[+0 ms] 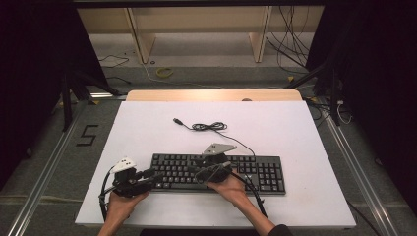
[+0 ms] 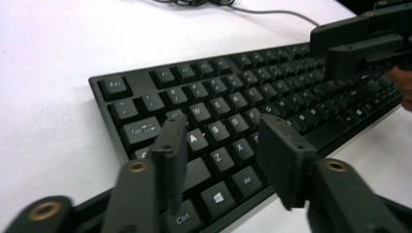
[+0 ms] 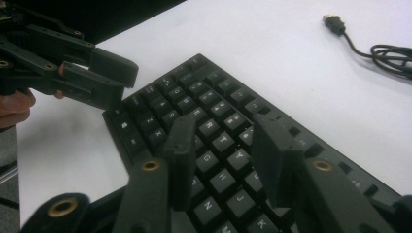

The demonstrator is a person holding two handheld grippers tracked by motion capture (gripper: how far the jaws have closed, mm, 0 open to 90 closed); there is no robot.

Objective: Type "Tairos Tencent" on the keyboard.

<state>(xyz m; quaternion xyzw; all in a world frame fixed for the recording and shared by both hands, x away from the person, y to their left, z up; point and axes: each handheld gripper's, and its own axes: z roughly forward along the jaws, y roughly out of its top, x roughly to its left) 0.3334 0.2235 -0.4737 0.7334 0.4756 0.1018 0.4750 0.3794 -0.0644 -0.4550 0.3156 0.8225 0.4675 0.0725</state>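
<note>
White table (image 1: 147, 128), keyboard (image 1: 260, 172) near front edge

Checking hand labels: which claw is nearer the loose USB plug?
Right. The right claw hovers over the keyboard's middle, below the USB plug; the left claw sits at its left end, farther away.

Black keyboard (image 1: 255, 172) lies flat on the table's near side.

There is one black keyboard (image 1: 219, 172) on one white table (image 1: 147, 128). It has one cable (image 1: 209, 127) with one plug (image 1: 177, 120). Two hands hold two grippers: one left gripper (image 1: 156, 178), one right gripper (image 1: 194, 169).
</note>
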